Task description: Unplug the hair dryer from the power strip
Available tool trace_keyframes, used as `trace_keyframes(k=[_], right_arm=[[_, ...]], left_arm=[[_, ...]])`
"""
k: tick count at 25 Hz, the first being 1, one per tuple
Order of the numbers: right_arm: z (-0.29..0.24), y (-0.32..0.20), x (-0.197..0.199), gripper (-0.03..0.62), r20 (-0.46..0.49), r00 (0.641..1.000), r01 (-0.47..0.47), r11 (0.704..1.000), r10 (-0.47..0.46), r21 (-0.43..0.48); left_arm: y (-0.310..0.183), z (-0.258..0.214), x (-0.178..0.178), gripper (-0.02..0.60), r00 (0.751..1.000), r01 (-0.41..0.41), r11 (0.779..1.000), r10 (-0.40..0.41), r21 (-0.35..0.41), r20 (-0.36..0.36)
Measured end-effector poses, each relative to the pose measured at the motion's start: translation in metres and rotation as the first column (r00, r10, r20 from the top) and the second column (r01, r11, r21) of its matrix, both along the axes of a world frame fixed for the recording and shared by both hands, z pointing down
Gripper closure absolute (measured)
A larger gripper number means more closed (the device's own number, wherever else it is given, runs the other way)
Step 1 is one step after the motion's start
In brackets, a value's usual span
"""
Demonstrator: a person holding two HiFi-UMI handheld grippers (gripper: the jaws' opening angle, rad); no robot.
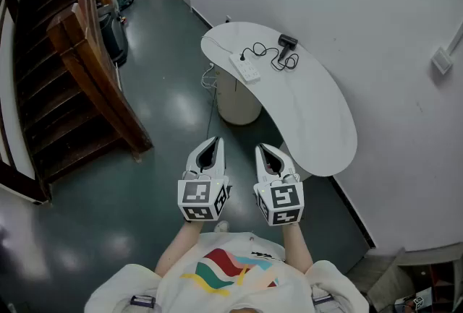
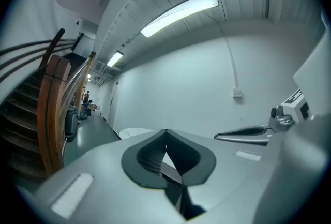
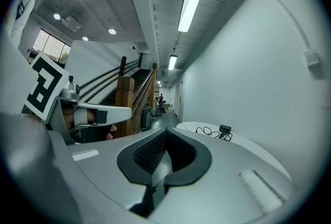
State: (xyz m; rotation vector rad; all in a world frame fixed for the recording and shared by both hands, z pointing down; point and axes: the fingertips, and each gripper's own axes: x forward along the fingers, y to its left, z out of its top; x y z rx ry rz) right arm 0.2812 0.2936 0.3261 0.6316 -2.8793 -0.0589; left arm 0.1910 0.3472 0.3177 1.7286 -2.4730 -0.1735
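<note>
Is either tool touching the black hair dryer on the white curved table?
No, left tool and right tool hang over the green floor, short of the table.

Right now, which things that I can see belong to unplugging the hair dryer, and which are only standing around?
For the job: hair dryer, its black cord, white power strip, all on the white table.

Just there: wooden staircase, dark bin beside it, grey box on the wall.

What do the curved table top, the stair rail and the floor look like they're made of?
Table top: smooth plain white, probably laminate or painted board; no grain shows. Stair rail: brown wood, seemingly varnished, by its colour and sheen. Floor: dark green glossy coating, perhaps epoxy paint; bright reflections show on it.
</note>
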Motion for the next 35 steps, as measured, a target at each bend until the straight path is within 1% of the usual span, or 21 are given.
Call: trace_keyframes(k=[7, 12, 18, 22, 25, 30, 35], right_arm=[[0.001, -0.001, -0.003, 0.582, -0.004, 1.0, -0.005, 1.0, 0.005, -0.002], [0.003, -0.001, -0.006, 0.582, -0.029, 1.0, 0.002, 1.0, -0.001, 0.013], [0.009, 0.001, -0.011, 0.581, -0.032, 0.999, 0.007, 1.0, -0.007, 0.001], [0.007, -0.002, -0.014, 0.58, -0.001, 1.0, -0.013, 1.0, 0.013, -0.022], [0.004, -0.006, -0.022, 0.58, 0.011, 1.0, -0.01, 1.0, 0.01, -0.028], [0.006, -0.005, -0.043, 0.58, -0.003, 1.0, -0.026, 0.999, 0.026, -0.021], [0.009, -0.004, -0.067, 0.58, 0.0, 0.999, -0.048, 0.999, 0.048, -0.018]], left_arm=[[-0.002, 0.002, -0.002, 0.581, 1.0, -0.014, 1.0, 0.014, -0.013, 0.001], [-0.004, 0.003, -0.005, 0.581, 1.0, -0.02, 1.0, 0.019, -0.015, -0.007], [-0.005, 0.009, -0.009, 0.581, 0.999, -0.032, 0.999, 0.031, -0.021, -0.019], [-0.007, 0.011, -0.015, 0.581, 0.999, -0.042, 0.999, 0.042, -0.02, -0.025], [-0.011, 0.009, -0.023, 0.581, 0.998, -0.053, 0.999, 0.053, -0.012, -0.021], [-0.013, 0.008, -0.045, 0.581, 0.997, -0.076, 0.997, 0.076, -0.004, -0.018], [-0.019, 0.015, -0.073, 0.581, 0.995, -0.099, 0.995, 0.098, -0.015, -0.021]])
